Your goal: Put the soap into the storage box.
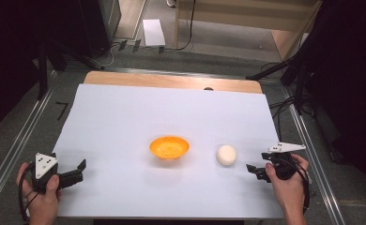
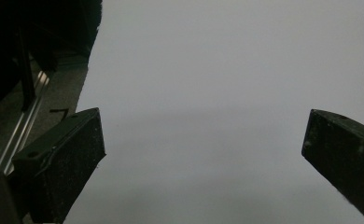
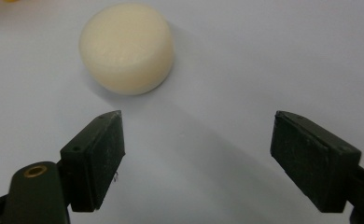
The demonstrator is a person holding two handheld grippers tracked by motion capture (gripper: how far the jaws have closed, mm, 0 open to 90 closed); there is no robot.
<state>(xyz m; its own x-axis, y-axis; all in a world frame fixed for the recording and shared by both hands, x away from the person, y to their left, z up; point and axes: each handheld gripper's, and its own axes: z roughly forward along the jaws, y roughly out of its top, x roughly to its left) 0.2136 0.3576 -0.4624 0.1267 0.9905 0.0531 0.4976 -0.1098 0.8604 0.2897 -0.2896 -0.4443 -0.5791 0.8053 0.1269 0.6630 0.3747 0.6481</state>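
Orange bowl (image 1: 169, 147) beside cream puck (image 1: 226, 154)

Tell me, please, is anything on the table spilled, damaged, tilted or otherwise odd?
Nothing stands out. The orange bowl sits upright on the white sheet, and the cream puck lies flat beside it, apart from it. Nothing is spilled. The right gripper is open short of the puck, not touching it.

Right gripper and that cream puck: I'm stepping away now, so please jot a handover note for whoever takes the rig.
Right gripper: open, nothing between its jaws, aimed at the cream puck, not touching it.
Left gripper: open, nothing held, near the sheet's left edge.
Puck lies on the white sheet, right of the orange bowl; bowl looks empty.
Done: nothing moved yet, by the look of it.
Left: probably grasp the puck, perhaps for the bowl.
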